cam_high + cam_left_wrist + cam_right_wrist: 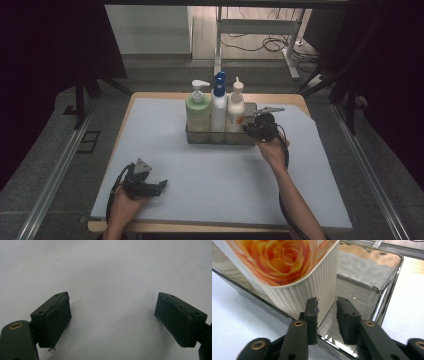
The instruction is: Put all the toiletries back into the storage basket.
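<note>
Toward the far edge of the table (pixel 150 150), a clear rectangular tray (pixel 248 137) is carrying three bottles in a row: a green pump bottle (pixel 198 112) at its left end, a white bottle with a blue spray head (pixel 218 107) in the middle, and a white bottle with a rose label (pixel 235 109) beside that, leaving the tray's right end bare. Two grippers are working here, one in each of the person's hands. The right gripper (pixel 261 127) is sitting at the tray's right end, and in the right gripper view its jaws are standing narrowly apart astride the tray's clear near wall (pixel 352 347), one jaw inside the tray just beside the ribbed base of the rose-label bottle (pixel 317 287); whether the pads are actually pressing on the wall I cannot tell. The left gripper (pixel 145 186) is resting low near the table's near left corner, well apart from the tray, its jaws spread wide with nothing between them, as the left gripper view is showing over the pale cover (pixel 110 277). A light blue-grey sheet is covering the wooden table top almost to its edges. Grey carpet is surrounding the table, with metal rails running along both sides, and beyond the far edge a metal desk frame (pixel 260 30) is standing among loose cables on the floor.
</note>
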Motion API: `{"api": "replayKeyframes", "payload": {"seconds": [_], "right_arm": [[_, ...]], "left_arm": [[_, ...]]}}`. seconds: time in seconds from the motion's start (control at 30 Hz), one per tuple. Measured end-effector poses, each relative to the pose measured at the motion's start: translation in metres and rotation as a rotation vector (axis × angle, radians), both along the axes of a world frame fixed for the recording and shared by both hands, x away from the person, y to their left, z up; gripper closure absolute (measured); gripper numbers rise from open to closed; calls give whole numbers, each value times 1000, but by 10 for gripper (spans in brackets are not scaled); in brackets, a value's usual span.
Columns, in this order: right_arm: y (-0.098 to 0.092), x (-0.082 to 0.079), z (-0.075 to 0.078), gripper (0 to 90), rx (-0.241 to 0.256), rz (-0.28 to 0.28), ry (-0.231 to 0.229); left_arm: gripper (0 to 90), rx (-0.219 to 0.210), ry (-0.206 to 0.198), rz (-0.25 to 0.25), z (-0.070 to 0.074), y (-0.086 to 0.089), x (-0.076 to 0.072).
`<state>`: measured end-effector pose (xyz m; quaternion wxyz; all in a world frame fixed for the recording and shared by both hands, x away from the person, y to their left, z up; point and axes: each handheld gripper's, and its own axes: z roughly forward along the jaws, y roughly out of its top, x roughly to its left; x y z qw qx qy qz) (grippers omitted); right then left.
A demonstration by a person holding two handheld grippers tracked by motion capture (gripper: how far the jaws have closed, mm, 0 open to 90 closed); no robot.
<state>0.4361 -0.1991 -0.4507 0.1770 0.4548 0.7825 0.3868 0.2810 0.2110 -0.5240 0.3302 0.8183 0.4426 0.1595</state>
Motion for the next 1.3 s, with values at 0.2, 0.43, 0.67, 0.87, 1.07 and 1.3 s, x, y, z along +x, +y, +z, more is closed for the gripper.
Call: {"api": "replayKeyframes", "payload": {"seconds": [0.2,0.43,0.67,0.87,1.07,1.3], "right_arm": [[-2,-4,4,610,-1,14,-4],[-7,-9,10,458,7,23,-11],[-14,-17,14,324,18,42,-16],[-19,-25,19,237,34,76,-19],[-19,-34,22,129,7,124,-23],[-17,-47,26,9,-39,168,-32]], "left_arm": [[132,-1,0,0,0,0,0],[133,-1,0,0,0,0,0],[132,-1,0,0,0,0,0],[132,-1,-1,0,0,0,0],[132,-1,-2,1,0,0,0],[132,-1,-1,1,0,0,0]]}}
